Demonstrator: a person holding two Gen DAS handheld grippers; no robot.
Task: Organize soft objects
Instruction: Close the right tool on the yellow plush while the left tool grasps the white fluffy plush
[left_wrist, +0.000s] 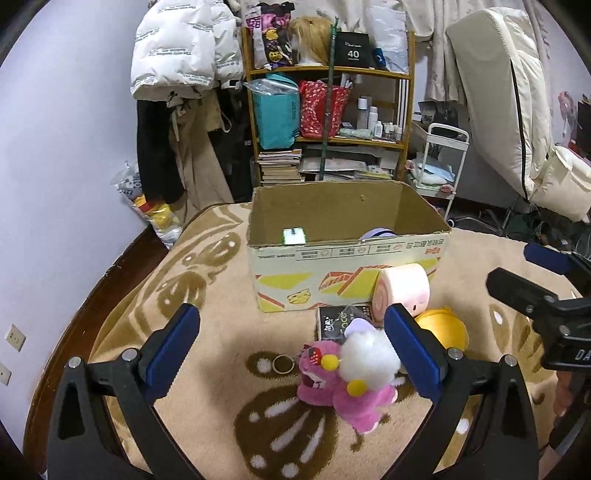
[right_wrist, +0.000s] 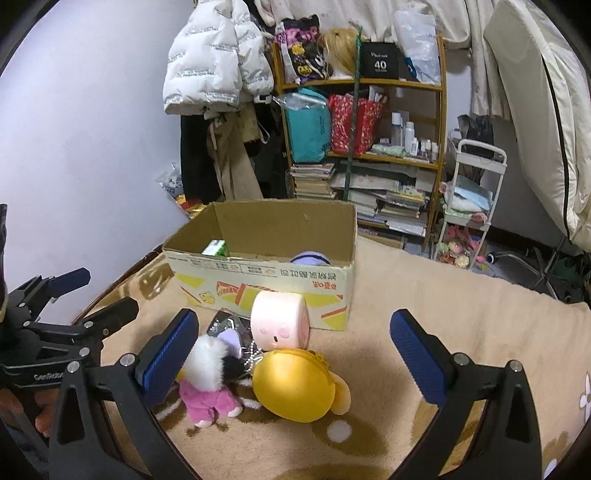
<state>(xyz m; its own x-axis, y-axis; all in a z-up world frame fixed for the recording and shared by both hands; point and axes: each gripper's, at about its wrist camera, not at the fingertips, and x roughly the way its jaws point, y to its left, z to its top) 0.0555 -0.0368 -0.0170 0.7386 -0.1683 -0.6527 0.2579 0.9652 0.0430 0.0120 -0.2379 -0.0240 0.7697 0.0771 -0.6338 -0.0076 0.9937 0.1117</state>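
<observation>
An open cardboard box (left_wrist: 314, 273) (right_wrist: 258, 269) stands on the beige blanket, with a green-white box (left_wrist: 293, 236) and a lilac plush (left_wrist: 376, 233) inside. In front lie a pink roll plush (left_wrist: 402, 291) (right_wrist: 280, 321), a yellow round plush (left_wrist: 443, 326) (right_wrist: 295, 384), a pink and white plush doll (left_wrist: 351, 373) (right_wrist: 210, 384) and a black packet (left_wrist: 338, 321). My left gripper (left_wrist: 291, 350) is open just above the doll. My right gripper (right_wrist: 295, 354) is open above the yellow plush. Each gripper shows in the other's view, the right one (left_wrist: 535, 280) and the left one (right_wrist: 74, 291).
A wooden shelf (left_wrist: 328, 107) with bags, books and bottles stands behind the box. Coats hang at the left (left_wrist: 184, 92). A white trolley (left_wrist: 439, 166) and a cream mattress (left_wrist: 517, 110) are at the right. The blanket's dark edge (left_wrist: 110, 280) runs along the left.
</observation>
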